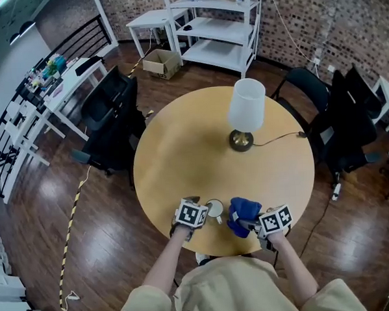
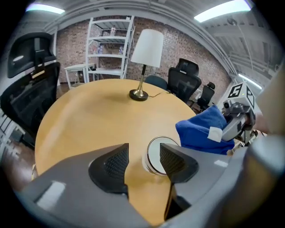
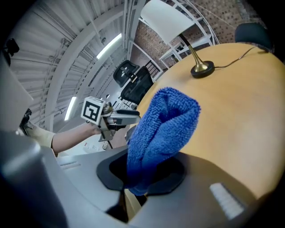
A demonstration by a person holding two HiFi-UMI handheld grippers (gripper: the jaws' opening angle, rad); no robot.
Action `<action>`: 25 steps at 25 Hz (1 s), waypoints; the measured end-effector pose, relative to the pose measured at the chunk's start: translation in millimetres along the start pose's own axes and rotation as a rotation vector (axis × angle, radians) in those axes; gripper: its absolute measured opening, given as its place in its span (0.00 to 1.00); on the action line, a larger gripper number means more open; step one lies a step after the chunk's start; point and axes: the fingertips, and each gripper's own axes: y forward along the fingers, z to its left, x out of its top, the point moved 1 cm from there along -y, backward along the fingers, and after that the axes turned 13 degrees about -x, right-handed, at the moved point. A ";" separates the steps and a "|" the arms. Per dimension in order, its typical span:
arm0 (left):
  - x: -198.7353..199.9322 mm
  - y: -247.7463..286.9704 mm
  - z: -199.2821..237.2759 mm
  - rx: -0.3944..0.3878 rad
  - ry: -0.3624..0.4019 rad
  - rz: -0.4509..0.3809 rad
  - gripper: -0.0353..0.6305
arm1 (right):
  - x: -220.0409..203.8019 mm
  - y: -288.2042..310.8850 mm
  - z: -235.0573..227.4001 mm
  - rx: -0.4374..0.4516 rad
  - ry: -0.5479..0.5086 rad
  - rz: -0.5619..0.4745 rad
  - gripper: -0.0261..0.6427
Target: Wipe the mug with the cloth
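Left tongs: released, pads apart over the bench at its near edge, nothing pinched.
Mug: white, on the bench by the near edge, just beyond the left tongs' right pad, mouth facing them.
Cloth: blue, bunched, just right of the mug.
Right tongs: clenched on the cloth's lower end.
Lamp: white shade, toward the bench's far edge.

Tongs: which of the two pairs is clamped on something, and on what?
The right tongs, shut on the blue cloth. The left tongs stand open and grip nothing; the mug lies just beyond them.
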 end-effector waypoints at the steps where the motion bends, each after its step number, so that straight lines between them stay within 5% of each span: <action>1: 0.1 6.5 1.2 -0.015 0.017 0.039 0.37 | -0.8 -3.0 2.6 -0.003 -0.007 -0.009 0.13; 6: -8.1 36.5 -1.8 -0.088 0.096 0.229 0.37 | -1.6 -21.6 12.7 -0.010 0.001 -0.072 0.13; 11: -16.2 52.4 -4.6 -0.104 0.112 0.301 0.28 | -10.5 -31.1 23.2 -0.027 0.007 -0.101 0.13; 15: -17.6 57.7 4.1 -0.053 0.087 0.287 0.14 | -20.2 -28.4 33.6 -0.037 0.001 -0.101 0.13; 25: -23.7 55.0 5.5 -0.004 -0.021 0.288 0.10 | -1.7 20.5 56.9 -0.035 -0.007 -0.135 0.13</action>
